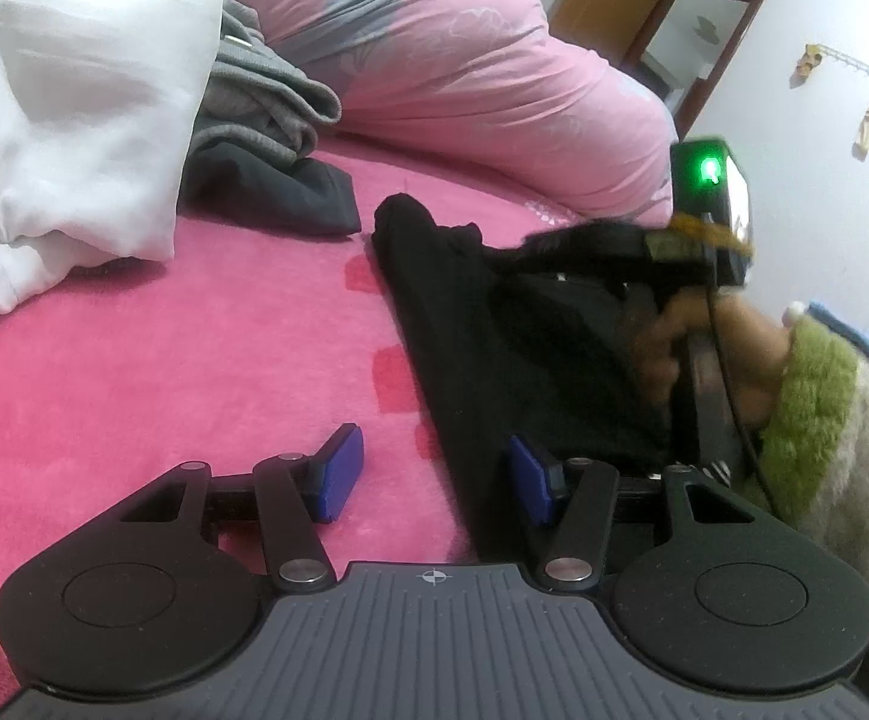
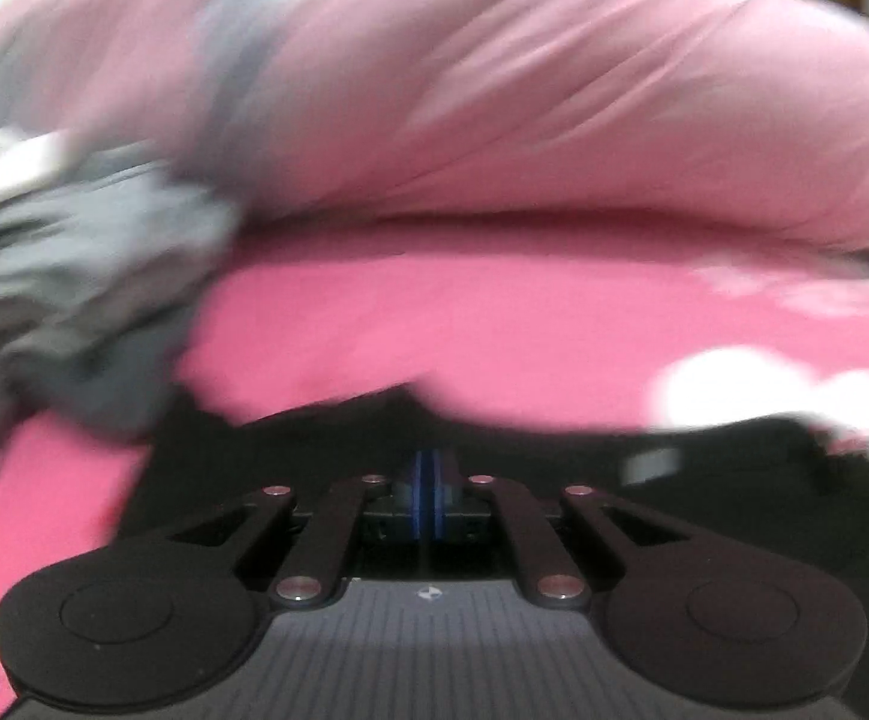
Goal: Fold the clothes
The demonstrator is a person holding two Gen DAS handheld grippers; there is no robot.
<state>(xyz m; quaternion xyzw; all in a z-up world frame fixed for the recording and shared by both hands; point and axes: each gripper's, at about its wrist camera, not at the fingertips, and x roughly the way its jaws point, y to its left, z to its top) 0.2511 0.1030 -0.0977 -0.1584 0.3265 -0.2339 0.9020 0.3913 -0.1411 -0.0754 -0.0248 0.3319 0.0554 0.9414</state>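
Left hand-held gripper (image 1: pixel 437 474) half-open astride black garment (image 1: pixel 464 324) edge, bare pink bedspread (image 1: pixel 134 372) leftward; right hand-held gripper (image 2: pixel 428 483) closed.

A bedroom in a home. A bed (image 1: pixel 164 360) covered by a bright pink fleece sheet fills most of the frame. A bulky pink quilt (image 1: pixel 464 78) is heaped along the top, a white pillow (image 1: pixel 62 120) sits upper left with crumpled grey clothes (image 1: pixel 266 138) beside it. Upper right, a wooden cabinet (image 1: pixel 662 18) stands against a white wall with wall hooks (image 1: pixel 848 66).
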